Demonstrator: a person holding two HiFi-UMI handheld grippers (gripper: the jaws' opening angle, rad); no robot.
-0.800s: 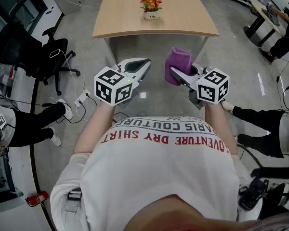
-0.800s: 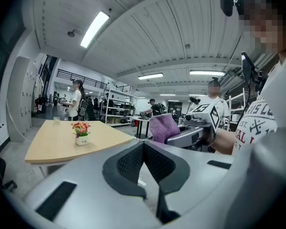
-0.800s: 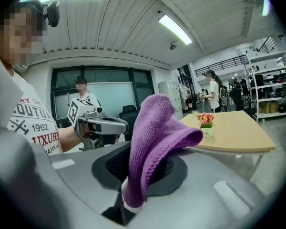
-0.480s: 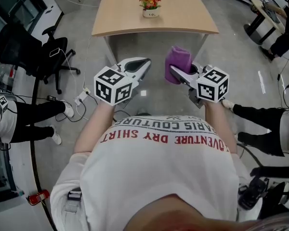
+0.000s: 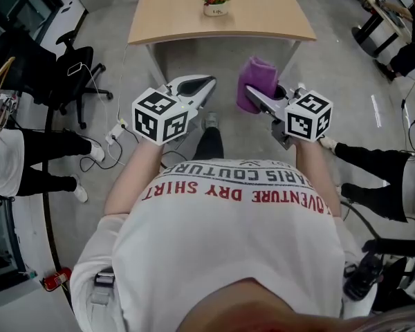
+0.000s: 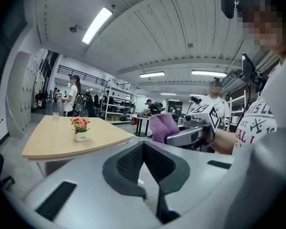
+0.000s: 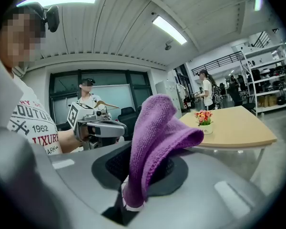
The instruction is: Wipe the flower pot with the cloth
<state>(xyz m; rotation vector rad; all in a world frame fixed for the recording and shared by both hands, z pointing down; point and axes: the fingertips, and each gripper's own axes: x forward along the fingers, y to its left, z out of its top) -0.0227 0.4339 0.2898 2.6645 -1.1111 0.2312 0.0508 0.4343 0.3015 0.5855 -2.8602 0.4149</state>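
Grey workshop floor (image 5: 353, 68), with a pale bench (image 5: 270, 19) ahead. Right hand-held gripper (image 5: 252, 97) clamped on a purple cloth (image 5: 257, 80), well short of the bench's near edge. Left hand-held gripper (image 5: 209, 83) closed on nothing, equally short of the bench. Pot (image 5: 215, 9) upright on the bench, mid-width, well back from its near edge. Probably the approach, wiping not yet begun. Best to step right up to the bench, steady the pot with the left, and lay the cloth's loose fold against the pot wall, pressing lightly to avoid tipping it.
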